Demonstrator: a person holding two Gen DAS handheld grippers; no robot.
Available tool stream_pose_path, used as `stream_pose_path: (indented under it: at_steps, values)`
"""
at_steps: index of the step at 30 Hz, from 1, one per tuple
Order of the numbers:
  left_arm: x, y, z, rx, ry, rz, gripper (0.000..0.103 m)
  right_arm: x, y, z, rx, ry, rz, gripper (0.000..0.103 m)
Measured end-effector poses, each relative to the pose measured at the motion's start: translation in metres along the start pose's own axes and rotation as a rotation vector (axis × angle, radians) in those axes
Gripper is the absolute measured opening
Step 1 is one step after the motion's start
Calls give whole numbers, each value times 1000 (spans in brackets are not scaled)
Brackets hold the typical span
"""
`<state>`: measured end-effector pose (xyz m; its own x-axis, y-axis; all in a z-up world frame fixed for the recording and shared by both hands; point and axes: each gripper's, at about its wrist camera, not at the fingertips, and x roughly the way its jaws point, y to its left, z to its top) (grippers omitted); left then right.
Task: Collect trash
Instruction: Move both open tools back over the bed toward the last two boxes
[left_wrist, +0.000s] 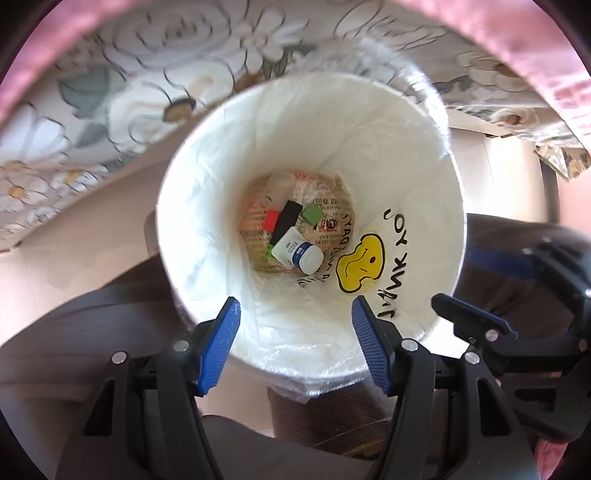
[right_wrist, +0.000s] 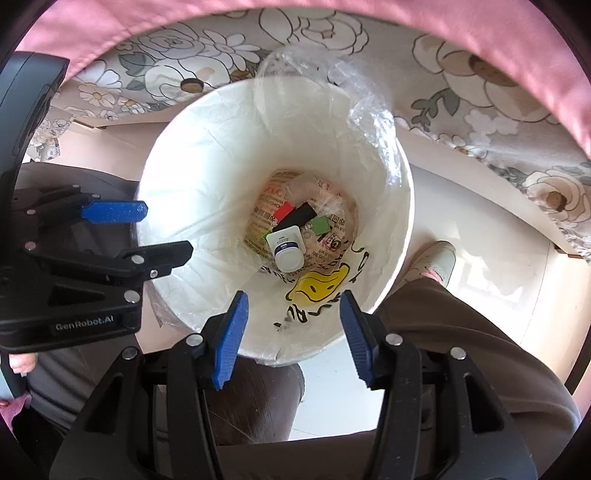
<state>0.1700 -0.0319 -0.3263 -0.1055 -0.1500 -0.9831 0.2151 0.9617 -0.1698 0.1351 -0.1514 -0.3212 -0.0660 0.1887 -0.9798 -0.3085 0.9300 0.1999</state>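
Looking straight down into a white trash bin (left_wrist: 424, 155) lined with a plastic bag (left_wrist: 207, 236) showing a yellow smiley print (left_wrist: 360, 264) on the inside wall. Down at the bottom: a small white bottle (left_wrist: 297, 251) with a blue label lying on its side, a black flat piece (left_wrist: 284, 219) just above it and touching it, a red piece (left_wrist: 271, 218) beside that, a green square (left_wrist: 312, 214) on the other side. All sitting on a printed paper wrapper (left_wrist: 332, 210).

Left gripper (left_wrist: 295, 339) above the bin's near rim, blue-padded fingers (left_wrist: 218, 343) parted about halfway, nothing between them. Right gripper (right_wrist: 293, 334) same deal, pointing down over the bin, fingers (right_wrist: 229, 339) apart and empty. Each gripper showing up at the edge of the other's view, side by side.

Around the bin: floral cloth (left_wrist: 147, 74) hanging past the far side, pink fabric (right_wrist: 480, 33) above that, pale floor (right_wrist: 480, 236), a person's brown trouser leg (right_wrist: 461, 343) and a light shoe (right_wrist: 436, 258) right next to the bin.
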Motion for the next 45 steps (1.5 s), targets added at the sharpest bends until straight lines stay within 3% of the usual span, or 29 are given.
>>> stream_pose_path:
  at_steps: [5,13,14,17,21,23,35,45]
  values:
    - [-45,-8,-18,86,-94,52,65,-32,3,-18,-50,-50,-34,58]
    - [-130,-6,-44,82,-254,34,67,-109,7,-39,-128,-207,-73,58]
    - [-143,-6,-44,84,-286,52,72,-121,7,-39,-137,-231,-81,58]
    - [-179,-8,-43,93,-375,134,75,-159,11,-41,-173,-307,-129,58]
    - [-225,-3,-38,84,-475,162,79,-209,12,-42,-197,-417,-157,59]
    - [-244,-3,-34,87,-524,218,81,-233,12,-42,-204,-474,-169,65]
    - [-345,-2,25,65,-640,298,81,-371,15,-25,-302,-711,-263,71]
    - [-428,-6,129,42,-716,329,81,-461,-3,42,-354,-830,-312,74]
